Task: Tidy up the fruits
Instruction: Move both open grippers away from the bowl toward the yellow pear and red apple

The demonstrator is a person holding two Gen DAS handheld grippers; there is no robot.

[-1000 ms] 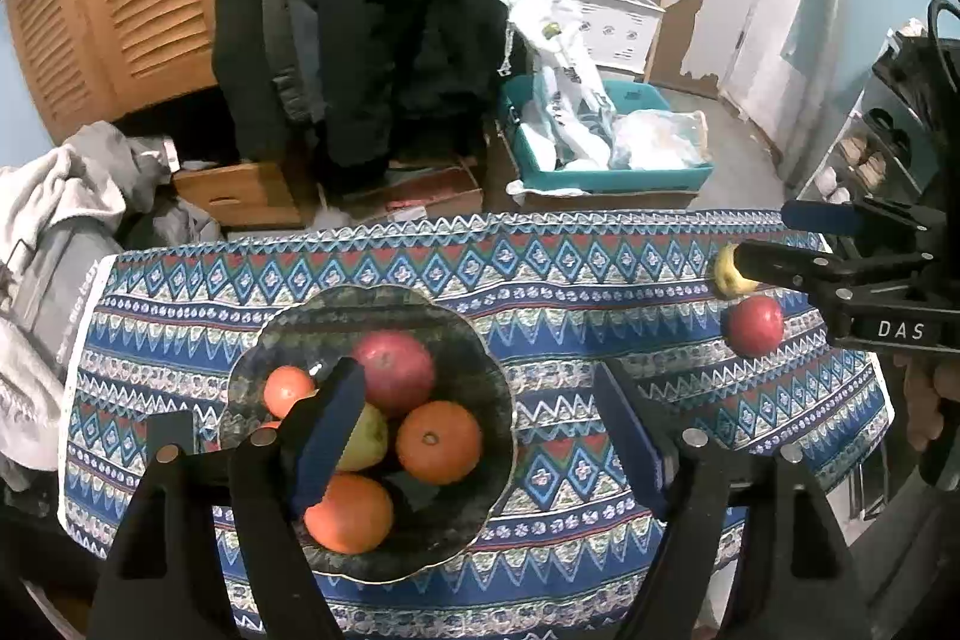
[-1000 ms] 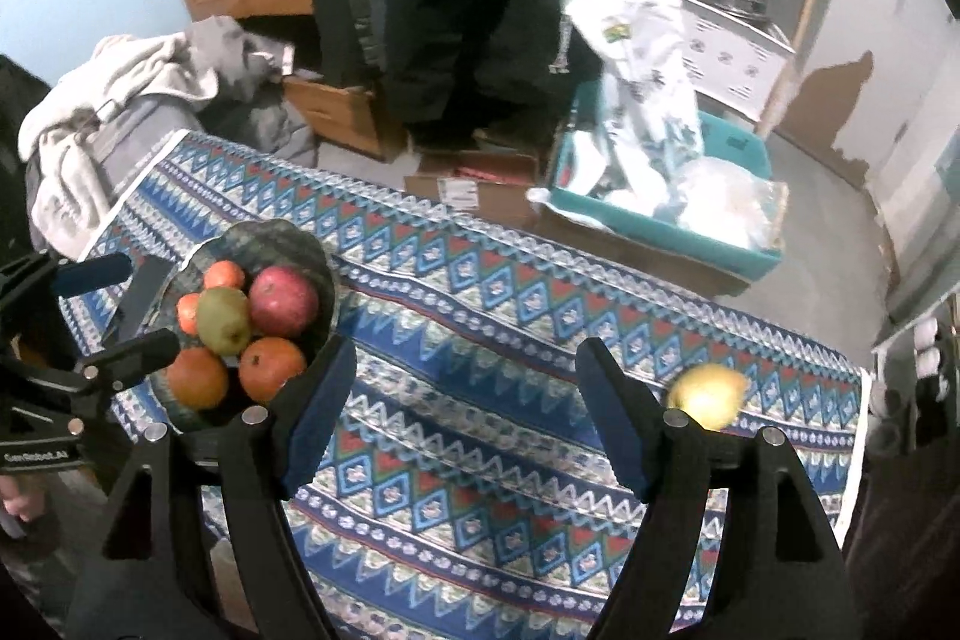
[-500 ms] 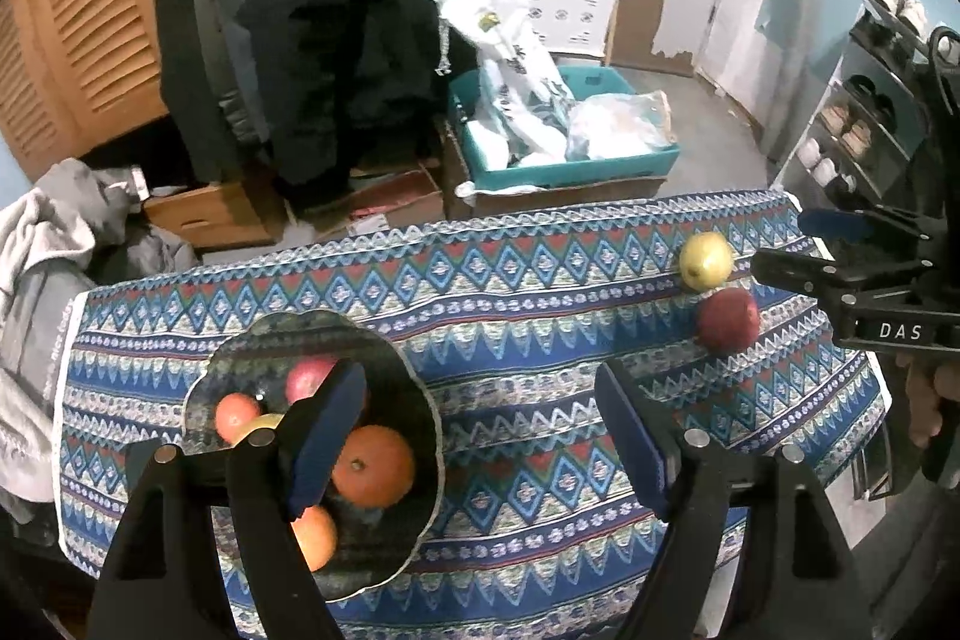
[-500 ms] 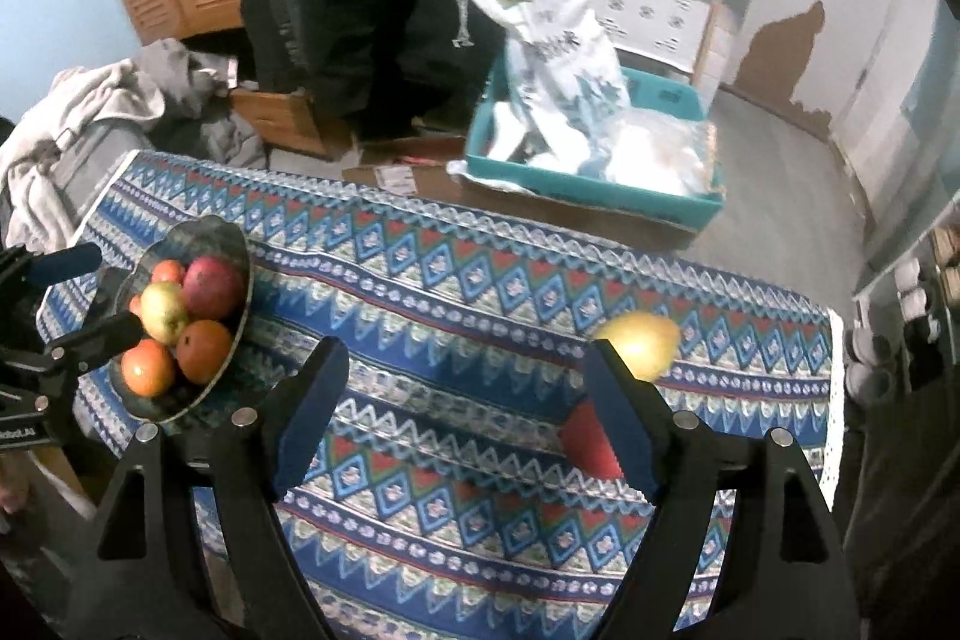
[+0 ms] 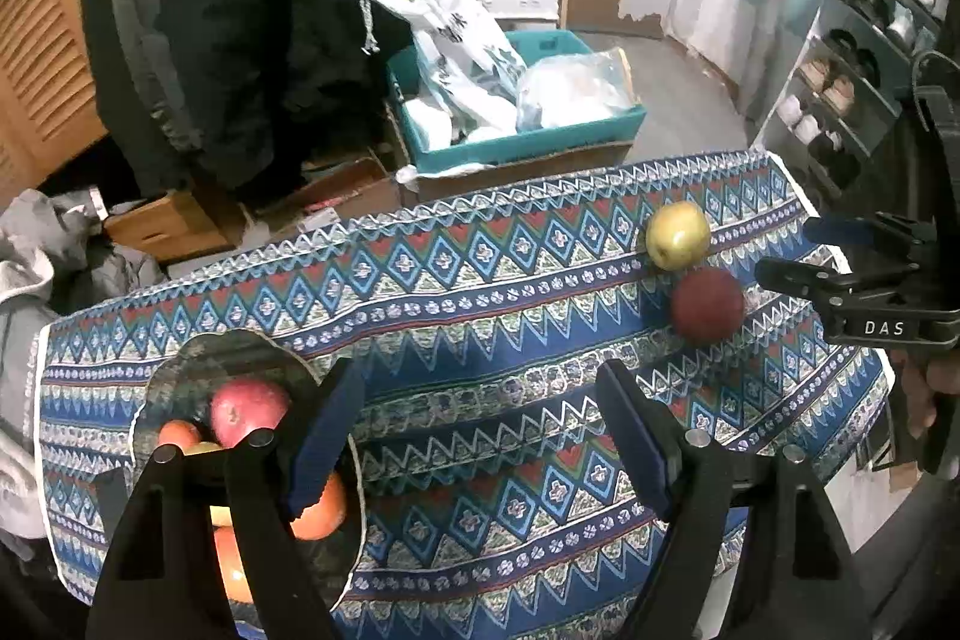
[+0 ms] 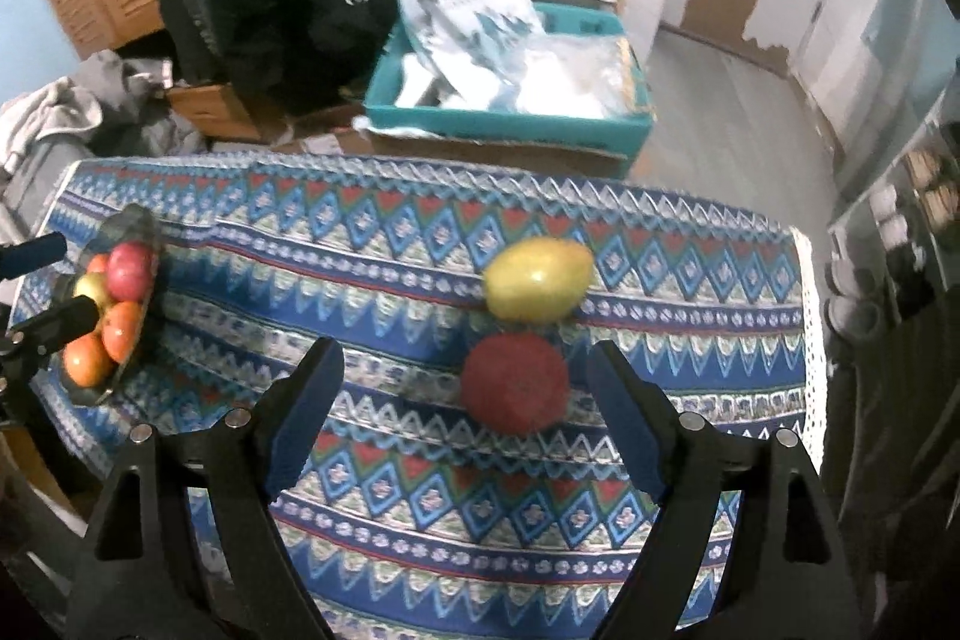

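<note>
A yellow apple (image 5: 678, 235) and a dark red apple (image 5: 707, 305) lie side by side on the patterned tablecloth (image 5: 480, 292) at the right end. Both show in the right wrist view, the yellow apple (image 6: 538, 279) behind the red apple (image 6: 515, 383). A dark bowl (image 5: 198, 370) at the left end holds a red apple (image 5: 247, 409) and several oranges; it also shows in the right wrist view (image 6: 129, 232). My left gripper (image 5: 480, 436) is open and empty over the cloth beside the bowl. My right gripper (image 6: 465, 400) is open, just short of the red apple.
The table's far edge drops to a floor with a teal bin (image 5: 516, 142) of bags, cardboard boxes (image 5: 174, 220) and dark coats. A shoe rack (image 5: 864, 64) stands at the right. A pile of grey clothes (image 5: 36, 268) lies at the left.
The left gripper has swung right, away from the bowl, toward the table's middle. The right gripper has moved right and closer to the two apples, which now sit between its fingers' line.
</note>
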